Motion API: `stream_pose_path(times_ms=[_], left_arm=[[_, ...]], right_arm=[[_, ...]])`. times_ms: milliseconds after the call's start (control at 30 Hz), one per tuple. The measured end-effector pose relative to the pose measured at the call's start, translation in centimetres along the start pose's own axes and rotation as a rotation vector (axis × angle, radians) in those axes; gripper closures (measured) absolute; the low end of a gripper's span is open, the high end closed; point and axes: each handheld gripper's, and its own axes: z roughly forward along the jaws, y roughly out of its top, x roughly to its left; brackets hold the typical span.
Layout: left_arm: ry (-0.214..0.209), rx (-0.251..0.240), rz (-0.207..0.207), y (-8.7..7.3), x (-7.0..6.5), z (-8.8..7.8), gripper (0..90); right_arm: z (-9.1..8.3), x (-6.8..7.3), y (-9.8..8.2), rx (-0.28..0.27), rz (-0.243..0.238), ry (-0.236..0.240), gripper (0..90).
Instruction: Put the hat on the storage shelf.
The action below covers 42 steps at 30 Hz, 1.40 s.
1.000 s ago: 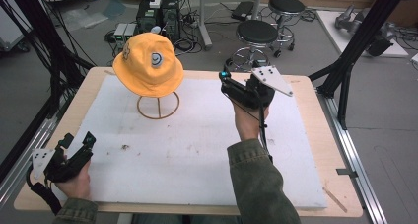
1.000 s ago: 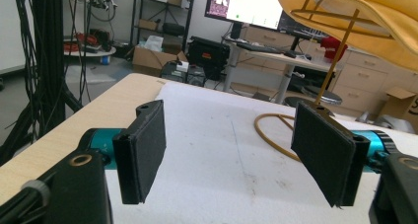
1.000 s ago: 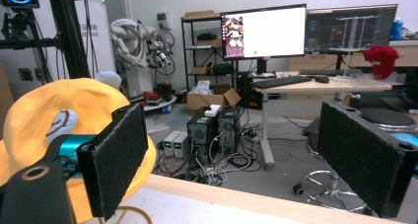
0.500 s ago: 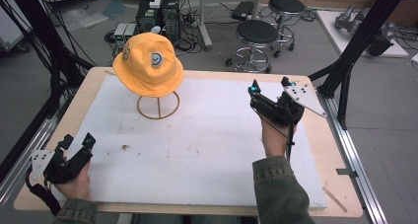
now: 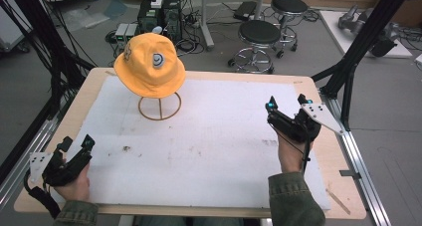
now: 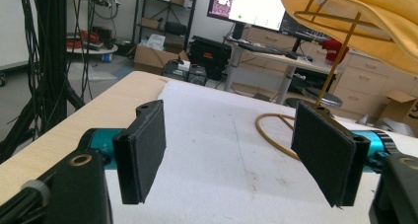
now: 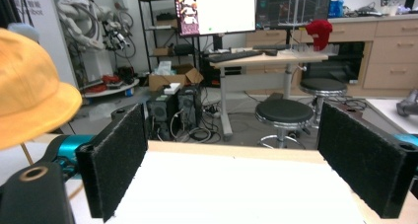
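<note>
A yellow bucket hat (image 5: 151,64) rests on a thin wire stand (image 5: 159,107) at the back left of the white mat (image 5: 209,136). My left gripper (image 5: 75,145) sits at the table's near left corner, open and empty. In the left gripper view the stand's ring (image 6: 273,130) lies ahead between the open pads (image 6: 143,155), with the hat (image 6: 374,17) above it at the upper right. My right gripper (image 5: 287,105) hovers at the right side of the mat, open, nothing between its jaws. The right gripper view has the hat's brim (image 7: 29,105) at far left.
The wooden table (image 5: 94,94) carries the mat; bare wood borders it at left and right. Black frame posts (image 5: 358,47) stand at the table's corners. Two stools (image 5: 259,37) and computer boxes (image 5: 159,12) stand on the floor beyond the far edge.
My right gripper has moved from near the hat stand to the right and toward the near side, staying open. The left gripper has stayed put.
</note>
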Motion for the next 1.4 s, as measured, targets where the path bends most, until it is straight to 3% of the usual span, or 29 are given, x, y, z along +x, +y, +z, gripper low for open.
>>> stream_pose_path(times_ms=[433,667,900,1100,1400], left_arm=[[-0.029,0.008,-0.011,-0.2,-0.8,0.6,29.2],[-0.033,0.010,-0.012,-0.2,-1.0,1.0,29.2],[-0.028,0.013,-0.015,-0.2,-1.0,0.9,29.2],[-0.025,0.012,-0.019,-0.2,-0.9,0.8,29.2],[-0.028,0.022,-0.020,-0.4,-1.0,0.7,29.2]], right_arm=[[-2.3,-2.6,-2.8,0.029,0.032,-0.058,11.1],[-3.2,-3.9,-5.6,0.060,0.039,-0.092,11.1],[-3.4,-4.8,-8.3,0.092,0.087,-0.113,11.1],[-3.8,-5.3,-9.3,0.096,0.106,-0.131,11.1],[-3.7,-5.1,-9.6,0.094,0.090,-0.124,11.1]])
